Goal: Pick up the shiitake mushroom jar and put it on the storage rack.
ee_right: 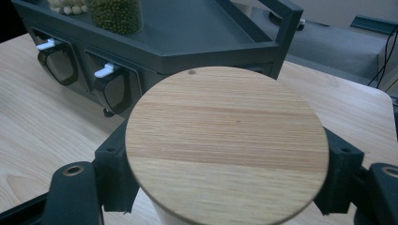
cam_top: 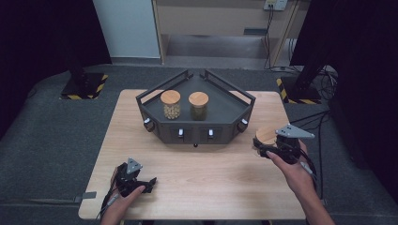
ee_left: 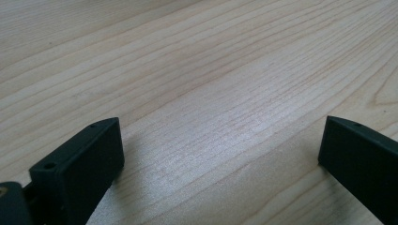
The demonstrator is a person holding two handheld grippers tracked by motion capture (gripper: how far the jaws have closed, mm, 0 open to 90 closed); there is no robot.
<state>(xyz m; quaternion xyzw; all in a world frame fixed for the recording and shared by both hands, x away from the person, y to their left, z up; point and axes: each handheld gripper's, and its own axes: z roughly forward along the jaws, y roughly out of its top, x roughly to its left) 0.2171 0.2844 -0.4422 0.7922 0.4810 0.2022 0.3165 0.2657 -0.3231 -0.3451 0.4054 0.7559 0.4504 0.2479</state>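
High view: the right gripper [cam_top: 268, 149] stands near the right edge of the wooden table [cam_top: 197, 187], just off the right front corner of the dark tray rack [cam_top: 220, 110], its jaws closed on a jar with a wooden lid [cam_top: 265, 135]. Right gripper view: both jaws press the jar's sides just beneath the round lid [ee_right: 227, 140]. The left gripper [cam_top: 145, 183] rests near the table's front left corner, its jaws spread wide apart over bare wood, holding nothing. Two lidded jars, one of pale beans [cam_top: 171, 104] and one of green beans [cam_top: 198, 105], stand on the rack.
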